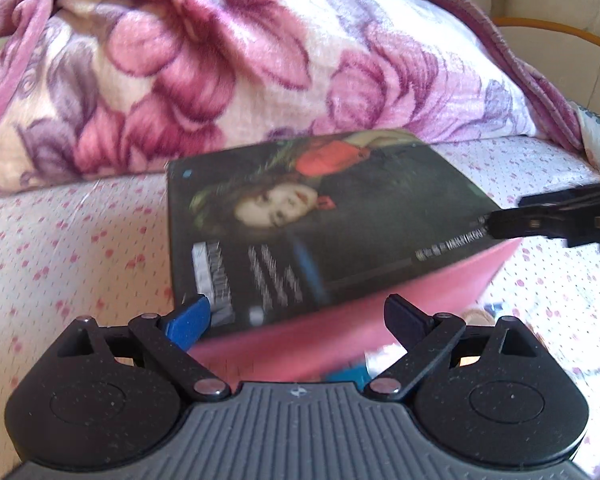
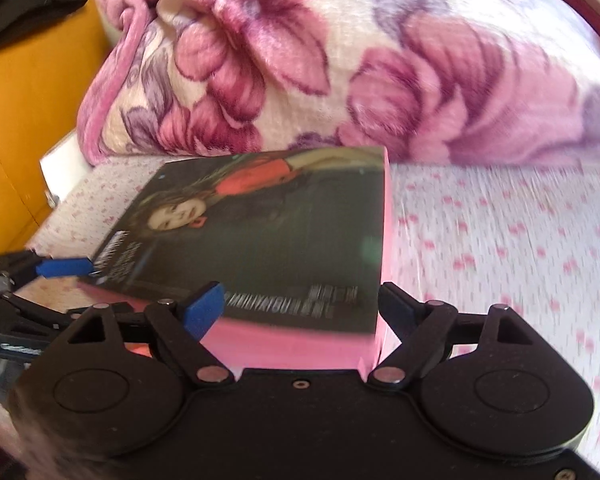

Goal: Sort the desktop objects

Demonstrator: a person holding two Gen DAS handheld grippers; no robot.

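A: Where is the book?

B: The book [image 1: 332, 216] is between my two grippers, held above the dotted sheet [image 1: 72, 240], in front of the flowered blanket [image 1: 204, 60]. Its dark cover, with a woman's face and a red shape, faces up, and its page edges are pink.

A: What is your left gripper doing?

B: My left gripper [image 1: 298, 312] sits at one short end of the book. The fingers stand wide apart, the blue pad [image 1: 190, 318] at one corner, the black finger on the other side against the pink edge. Whether they actually press the book, I cannot tell; the view is blurred.

A: And the right?

B: My right gripper [image 2: 300, 302] has the book's other end between its fingers, one at each side of the pink block, seemingly clamping it.

A: Anything else around?

B: An orange surface [image 2: 24, 120] lies to the left of the bed in the right wrist view.
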